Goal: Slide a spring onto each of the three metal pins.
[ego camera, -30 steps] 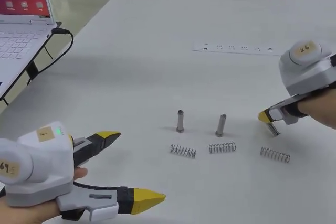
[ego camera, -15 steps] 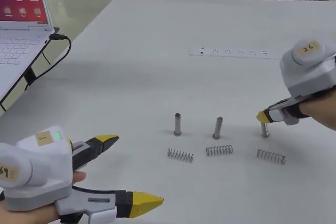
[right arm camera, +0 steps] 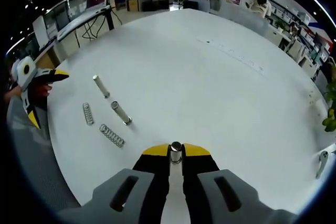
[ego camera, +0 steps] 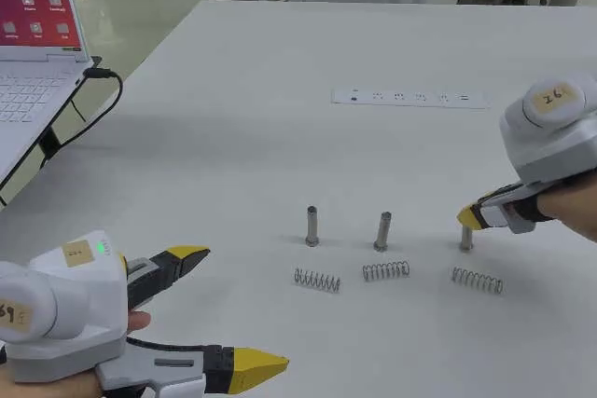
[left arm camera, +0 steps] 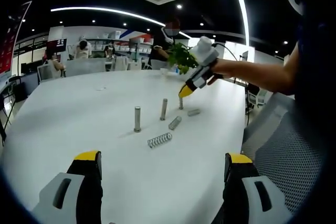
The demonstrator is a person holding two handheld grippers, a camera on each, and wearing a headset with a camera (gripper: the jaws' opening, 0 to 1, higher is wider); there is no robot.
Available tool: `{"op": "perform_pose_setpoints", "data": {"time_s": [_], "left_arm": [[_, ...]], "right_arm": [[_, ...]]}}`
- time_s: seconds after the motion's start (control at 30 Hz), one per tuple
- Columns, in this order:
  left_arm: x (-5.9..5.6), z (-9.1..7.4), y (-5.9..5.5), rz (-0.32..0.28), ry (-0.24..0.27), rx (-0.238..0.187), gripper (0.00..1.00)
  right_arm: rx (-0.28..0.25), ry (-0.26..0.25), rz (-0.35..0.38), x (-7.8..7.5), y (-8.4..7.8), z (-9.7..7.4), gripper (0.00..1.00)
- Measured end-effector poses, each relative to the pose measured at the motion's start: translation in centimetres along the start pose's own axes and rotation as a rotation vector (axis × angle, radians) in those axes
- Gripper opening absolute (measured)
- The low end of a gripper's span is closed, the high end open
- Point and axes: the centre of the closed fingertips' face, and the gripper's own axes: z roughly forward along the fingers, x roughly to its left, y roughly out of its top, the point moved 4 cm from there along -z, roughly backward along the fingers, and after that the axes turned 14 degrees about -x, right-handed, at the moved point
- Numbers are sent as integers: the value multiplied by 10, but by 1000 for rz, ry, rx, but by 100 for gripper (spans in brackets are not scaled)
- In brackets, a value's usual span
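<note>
Clearly, in the right gripper view the right claw is pinching the head of the rightmost pin, a yellow tip on either side of the metal. From the head view that grip is harder to judge, but the pin can be seen standing upright on the white worktop, at the right end of a row with the middle pin and the left pin. On the near side of the row lie the left spring, middle spring and right spring, each on its side just beside its pin. The left claw hovers at the near left, well apart from the row, and the left gripper view shows its jaws spread wide. The head view also takes in a laptop at the far left and a power strip beyond the pins
</note>
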Motion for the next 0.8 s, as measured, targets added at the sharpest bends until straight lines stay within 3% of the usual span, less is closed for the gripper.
{"op": "perform_pose_setpoints", "data": {"time_s": [0.8], "left_arm": [[0,0,0,-1,1,-1,94]], "right_arm": [[-13,12,-15,0,-3,-6,7]]}}
